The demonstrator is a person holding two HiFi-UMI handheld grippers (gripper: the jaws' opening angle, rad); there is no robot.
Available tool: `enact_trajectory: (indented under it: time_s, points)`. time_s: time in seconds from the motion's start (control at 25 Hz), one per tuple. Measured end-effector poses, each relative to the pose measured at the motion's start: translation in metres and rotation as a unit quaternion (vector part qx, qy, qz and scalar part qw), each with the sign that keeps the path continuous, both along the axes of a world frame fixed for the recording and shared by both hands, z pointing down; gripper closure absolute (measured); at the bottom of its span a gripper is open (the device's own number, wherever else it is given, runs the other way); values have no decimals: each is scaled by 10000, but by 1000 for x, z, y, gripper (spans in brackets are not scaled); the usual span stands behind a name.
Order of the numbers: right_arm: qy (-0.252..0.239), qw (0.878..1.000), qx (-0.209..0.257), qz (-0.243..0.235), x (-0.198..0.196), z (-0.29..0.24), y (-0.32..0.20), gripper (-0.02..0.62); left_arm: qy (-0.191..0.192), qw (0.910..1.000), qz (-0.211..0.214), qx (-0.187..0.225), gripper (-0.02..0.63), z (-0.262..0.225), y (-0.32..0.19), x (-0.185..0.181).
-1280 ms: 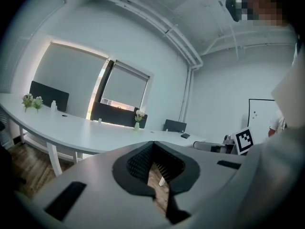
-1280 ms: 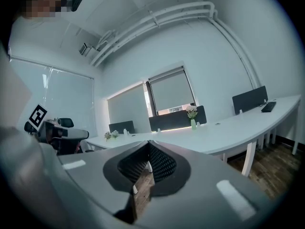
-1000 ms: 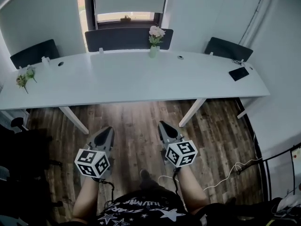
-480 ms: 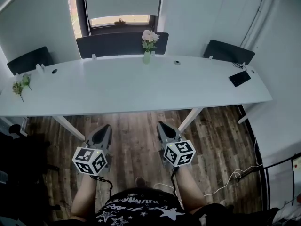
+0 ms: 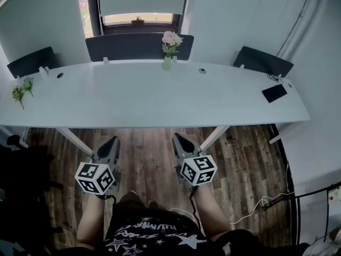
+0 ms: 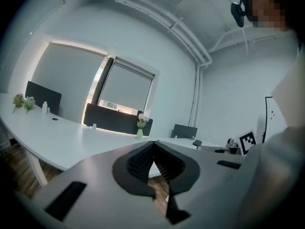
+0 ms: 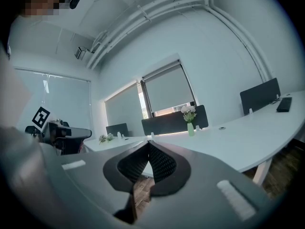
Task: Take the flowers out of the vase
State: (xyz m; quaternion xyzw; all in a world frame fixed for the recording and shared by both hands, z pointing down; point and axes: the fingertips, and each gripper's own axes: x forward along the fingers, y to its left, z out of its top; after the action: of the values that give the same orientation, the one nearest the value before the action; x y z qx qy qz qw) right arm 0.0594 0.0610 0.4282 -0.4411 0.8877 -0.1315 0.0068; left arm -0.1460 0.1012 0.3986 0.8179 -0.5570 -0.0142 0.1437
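Observation:
A small pale green vase (image 5: 167,63) with pink and white flowers (image 5: 170,38) stands at the far edge of a long white table (image 5: 149,97), in front of a dark screen. The same vase (image 6: 139,134) (image 7: 190,129) shows small in both gripper views. My left gripper (image 5: 111,144) and right gripper (image 5: 177,141) are both shut and empty. They hang over the wooden floor, short of the table's near edge and far from the vase.
A second small bunch of flowers (image 5: 20,89) lies at the table's far left end. A black phone or tablet (image 5: 274,93) rests at the right end. Dark divider screens (image 5: 139,46) line the far edge. White table legs (image 5: 216,136) stand just ahead of the grippers.
Both grippers have come forward toward the table's near edge, and the table now sits closer in the head view. Both stay shut.

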Motion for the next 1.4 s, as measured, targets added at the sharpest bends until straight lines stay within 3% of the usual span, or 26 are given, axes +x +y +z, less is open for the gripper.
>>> enact_trajectory:
  time_s: [0.32,0.92,1.4]
  points:
    - [125,9998,-39,181,-14,6,-41,592,123,9997,198,-28,597,9,-54,-16]
    - [289,9974,-61,664,-60,-1,-170,592,245,9967,768,-61,597,11,-203,-57]
    - [408,9931,-311,1054,-79,12,-218,592,388,9921,1162,-259,597,30,-265,-81]
